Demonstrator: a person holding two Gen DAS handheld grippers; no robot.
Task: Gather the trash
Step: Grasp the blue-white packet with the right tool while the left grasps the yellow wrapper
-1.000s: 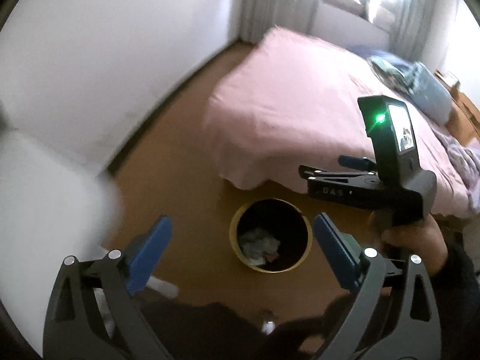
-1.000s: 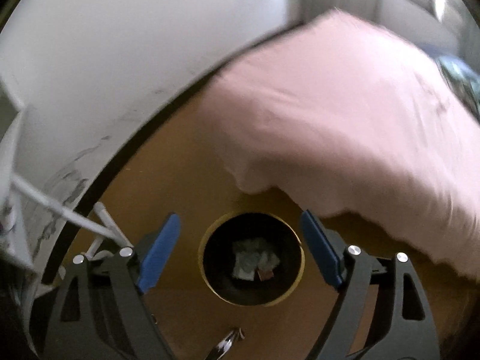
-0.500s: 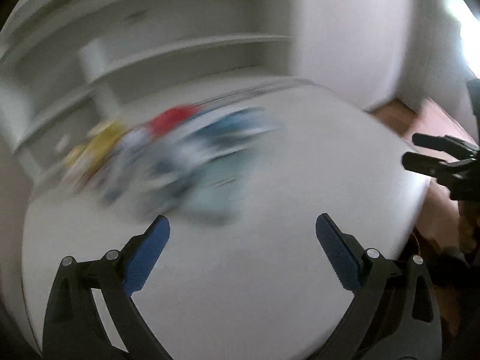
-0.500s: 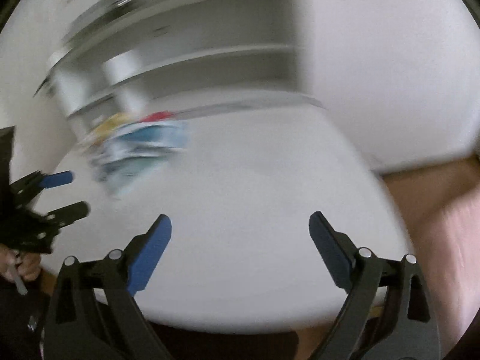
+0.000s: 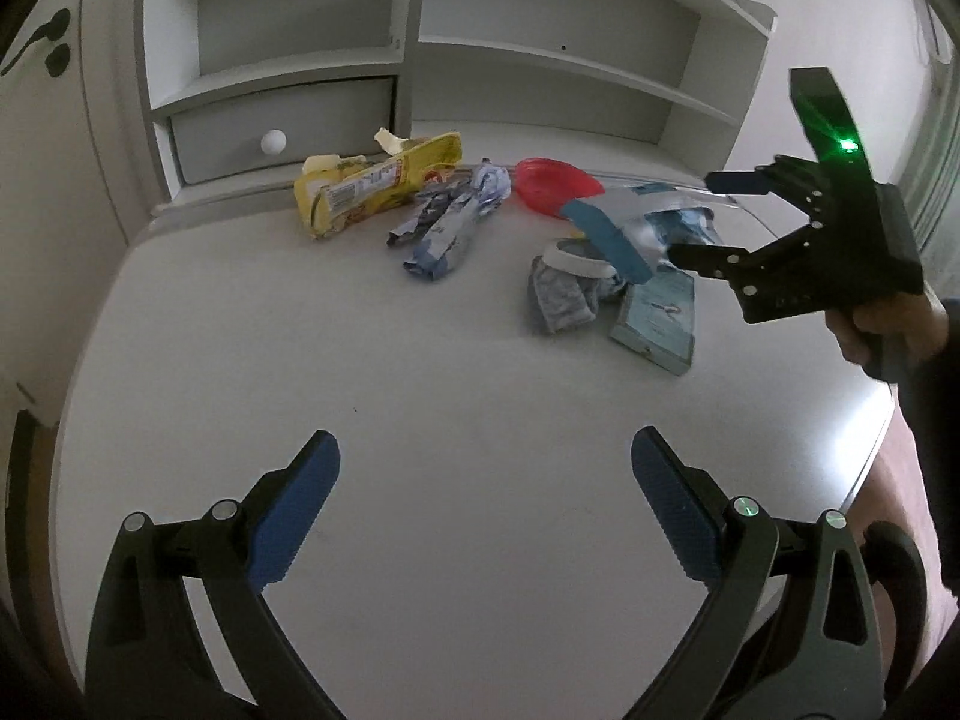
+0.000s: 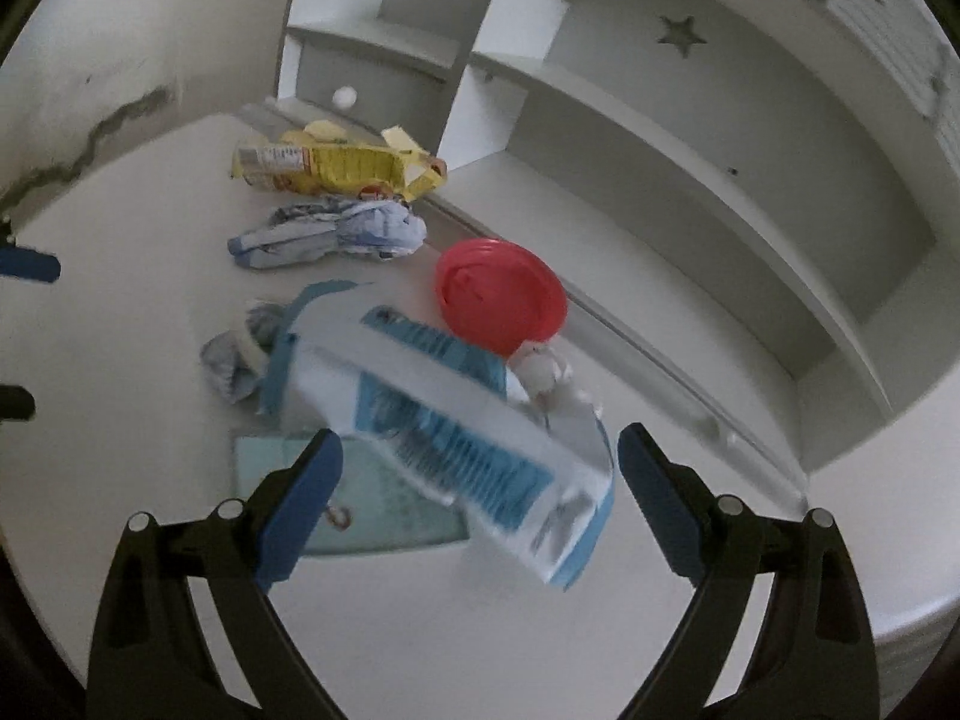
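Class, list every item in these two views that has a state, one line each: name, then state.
Left gripper: open, empty.
Right gripper: open, empty.
Yellow wrapper: torn open, lying flat.
Blue wrapper: crumpled.
Red lid: tilted, off any container.
Drawer: shut.

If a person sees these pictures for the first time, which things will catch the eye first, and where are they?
The eye goes first to the litter on the white desk: a yellow wrapper near the drawer, a round red lid by the shelf edge, and a crumpled blue-white wrapper between them. Next comes the right gripper, open and hovering over the blue-and-white carton. The left gripper is open above bare desk.
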